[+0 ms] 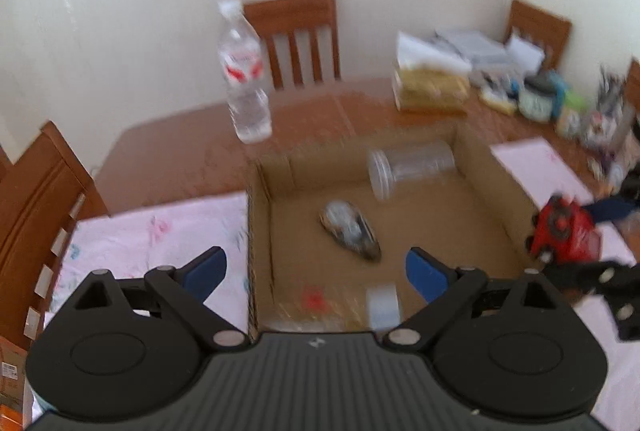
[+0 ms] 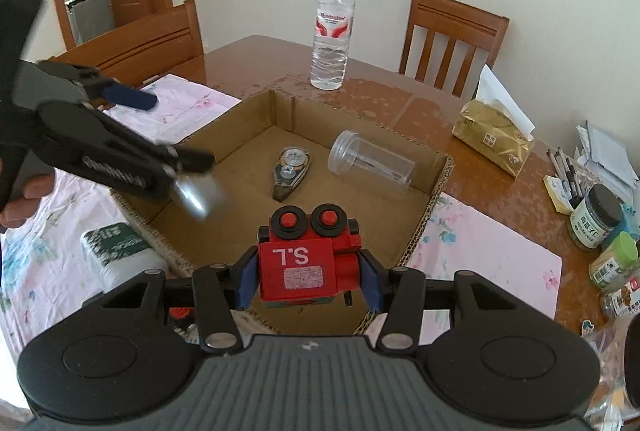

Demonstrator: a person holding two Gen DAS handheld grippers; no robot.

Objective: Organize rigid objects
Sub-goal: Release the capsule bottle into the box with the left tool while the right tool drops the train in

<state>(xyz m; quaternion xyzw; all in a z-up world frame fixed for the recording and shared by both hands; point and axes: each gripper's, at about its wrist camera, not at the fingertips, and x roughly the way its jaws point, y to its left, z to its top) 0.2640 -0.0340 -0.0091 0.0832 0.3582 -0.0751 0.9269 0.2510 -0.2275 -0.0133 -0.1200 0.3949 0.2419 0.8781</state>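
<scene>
Red toy truck pinched by right hand-held gripper; left hand-held gripper spread, empty.

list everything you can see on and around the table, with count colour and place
cardboard box: one, brown, open, mid-table
clear jar: one, see-through, lying in the box
tape dispenser: one, grey, on the box floor
toy truck: one, red, gripped over the box's near edge
water bottle: one, clear, red label, upright behind the box
tissue pack: one, gold, right of the box
floral cloths: pink, either side of the box
jars: several, right table edge
chairs: three, wooden, around the table
left tongs: open, empty
right tongs: shut on the truck
</scene>
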